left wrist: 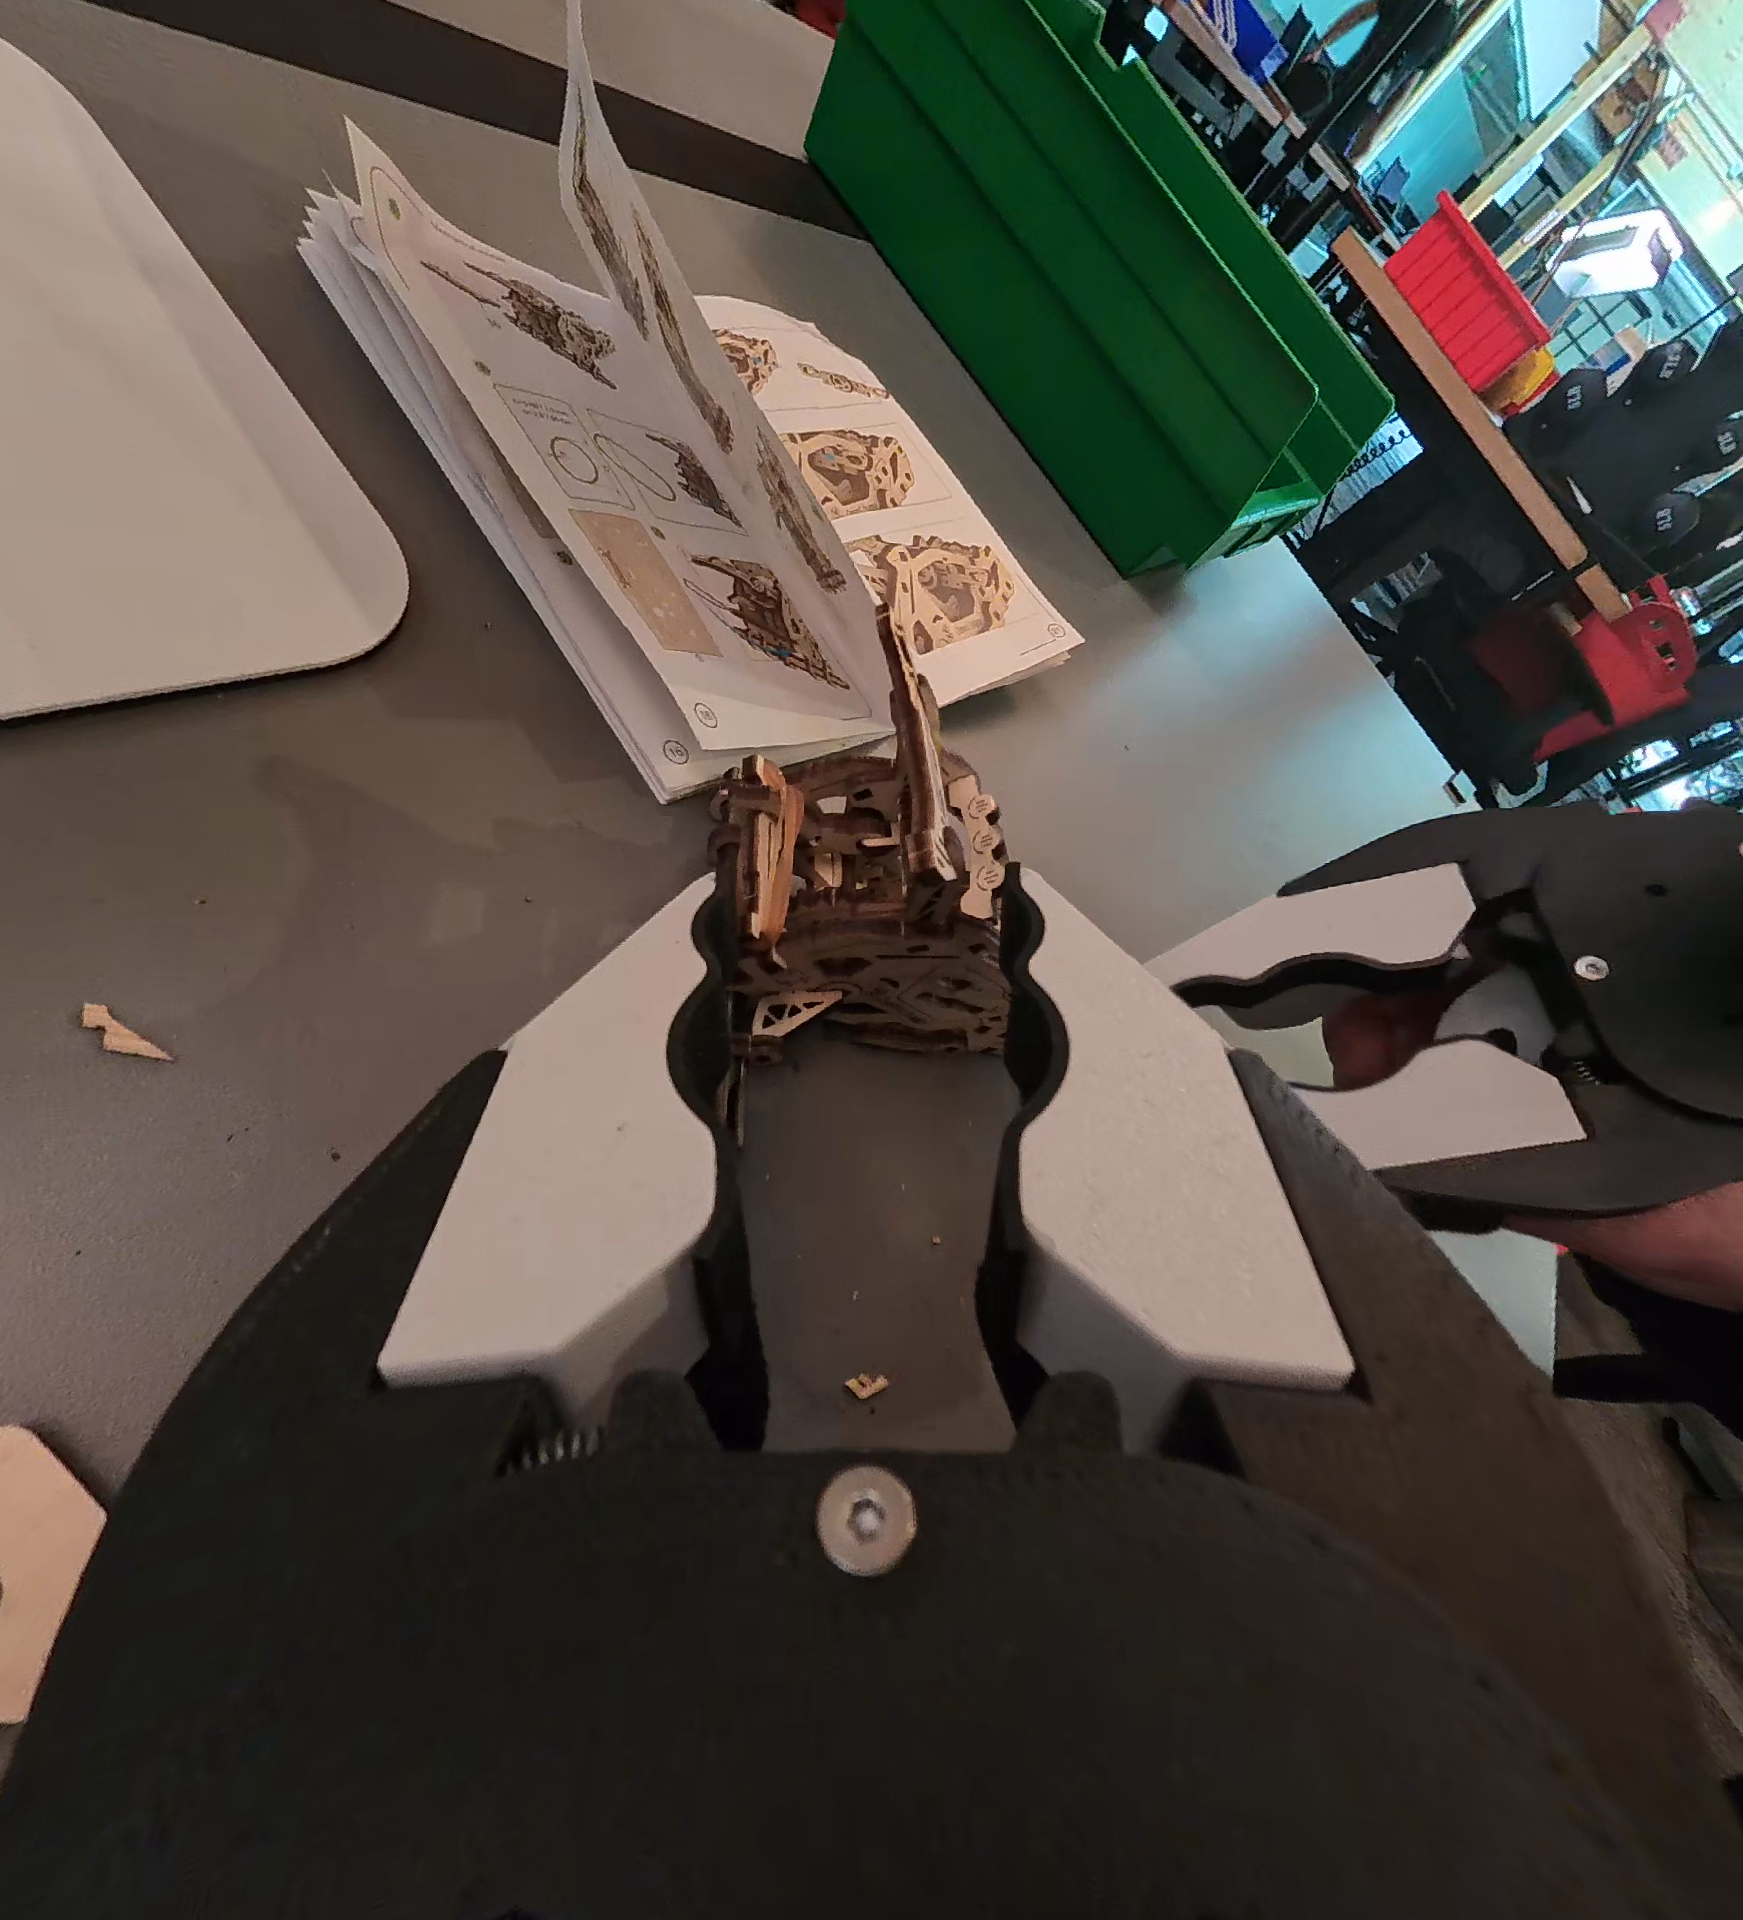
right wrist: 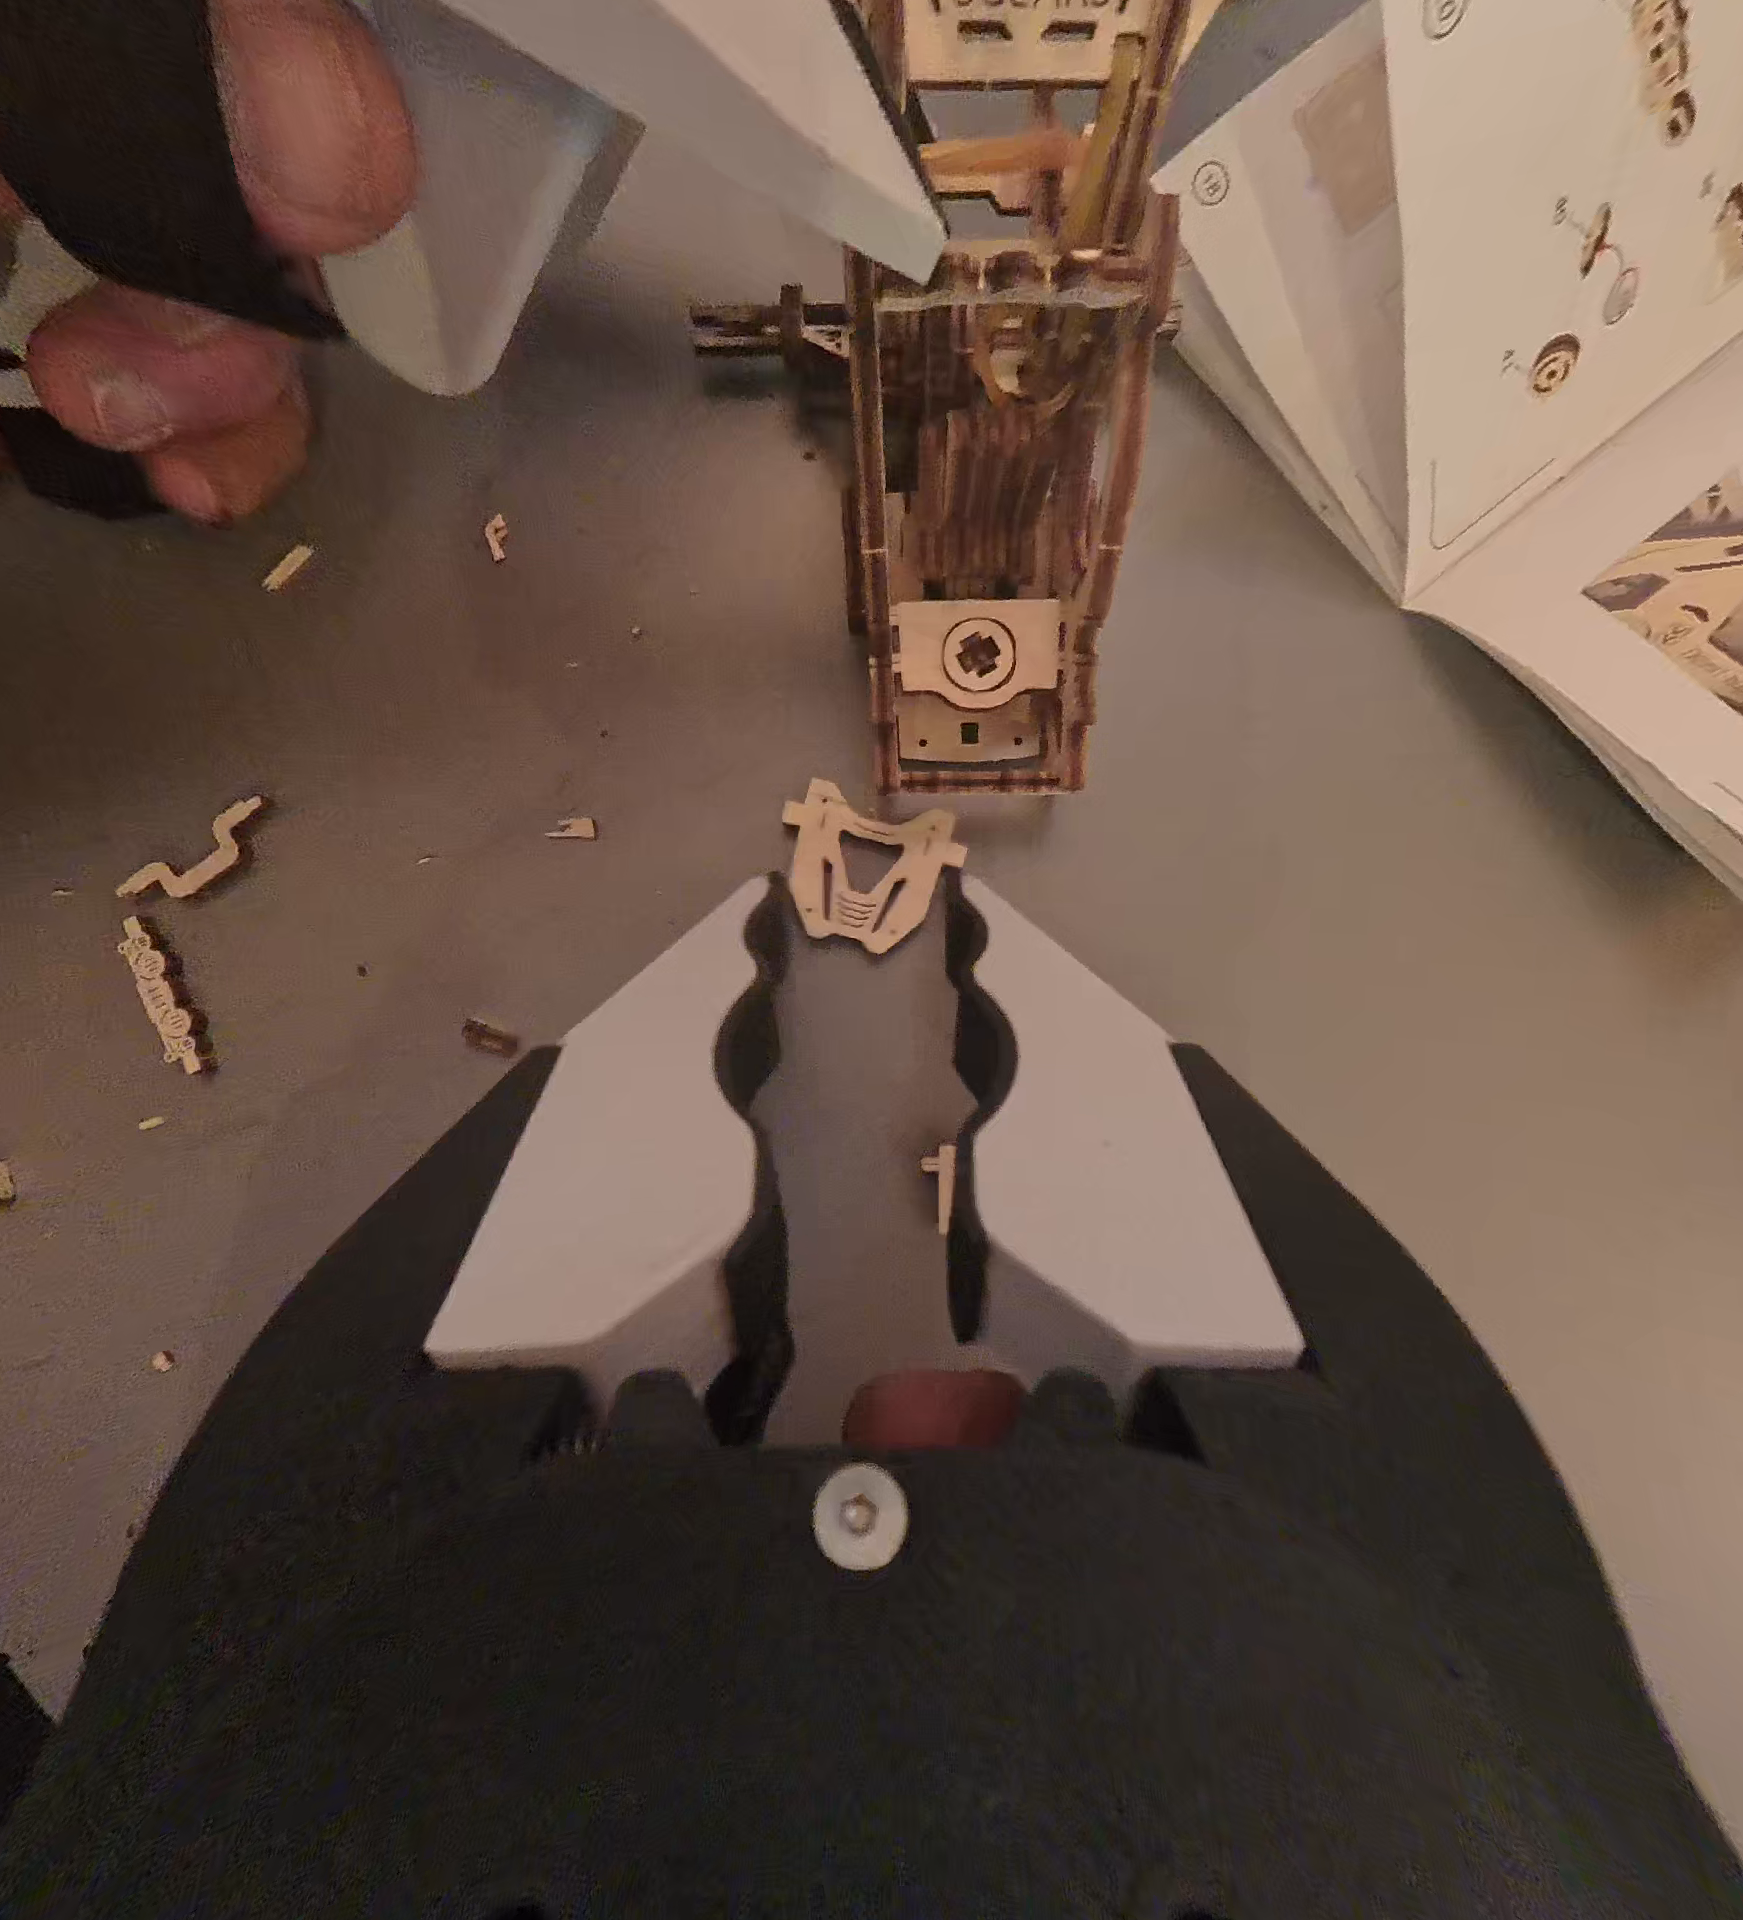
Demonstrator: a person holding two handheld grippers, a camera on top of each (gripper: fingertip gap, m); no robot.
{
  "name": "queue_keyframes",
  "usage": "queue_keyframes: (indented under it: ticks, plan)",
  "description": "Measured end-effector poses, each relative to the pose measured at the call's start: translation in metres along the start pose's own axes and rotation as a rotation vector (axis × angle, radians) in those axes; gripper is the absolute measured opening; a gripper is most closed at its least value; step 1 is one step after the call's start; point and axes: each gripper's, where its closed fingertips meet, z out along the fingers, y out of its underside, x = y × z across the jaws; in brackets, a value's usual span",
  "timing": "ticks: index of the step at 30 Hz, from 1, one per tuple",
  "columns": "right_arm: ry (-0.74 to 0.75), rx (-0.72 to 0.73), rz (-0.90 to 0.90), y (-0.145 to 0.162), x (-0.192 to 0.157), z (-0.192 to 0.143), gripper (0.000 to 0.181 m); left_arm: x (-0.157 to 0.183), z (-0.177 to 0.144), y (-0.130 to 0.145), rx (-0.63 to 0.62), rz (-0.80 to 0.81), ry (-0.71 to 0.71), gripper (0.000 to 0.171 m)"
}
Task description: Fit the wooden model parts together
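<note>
Grey worktable (right wrist: 1366, 1039): left gripper (left wrist: 862, 904) clamps wooden model (left wrist: 862, 914) frame-centre, steadying; right gripper (right wrist: 867, 899) pinches small wooden part (right wrist: 872, 883), lined up to insert.

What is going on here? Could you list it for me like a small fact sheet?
Setting: grey table in a workshop
Left gripper: shut on the wooden model, holding it steady
Right gripper: pinching a small flat wooden part at its fingertips, just short of the model's near end
Instruction booklet: lying open beside the model
Green bins: behind the booklet
Wood scraps: scattered on the table
Stage: part not yet fitted
</note>
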Motion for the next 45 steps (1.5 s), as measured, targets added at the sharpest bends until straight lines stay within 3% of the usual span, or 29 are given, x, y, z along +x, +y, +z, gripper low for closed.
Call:
queue_keyframes:
  ticks: [6,14,24,35,39,45]
  plan:
    - [-0.048,0.042,0.014,-0.002,0.002,-0.009,0.024,0.001,-0.003,-0.003,0.023,-0.022,0.025,0.037]
    - [-0.109,0.144,-0.084,-0.026,0.019,-0.033,0.023,0.006,0.0,-0.006,0.028,-0.024,0.061,0.048]
    - [-0.148,0.171,-0.257,-0.034,0.029,-0.016,0.024,0.007,0.012,-0.006,-0.007,-0.002,0.053,0.043]
    - [-0.116,0.144,-0.262,-0.027,0.026,-0.008,0.019,0.007,0.013,-0.004,-0.015,0.013,0.041,0.04]
    - [-0.119,0.142,-0.235,-0.028,0.028,-0.012,0.03,0.007,0.013,-0.004,-0.013,0.013,0.045,0.039]
    - [-0.123,0.148,-0.185,-0.03,0.026,-0.01,0.033,0.007,0.013,-0.004,-0.013,0.013,0.049,0.039]
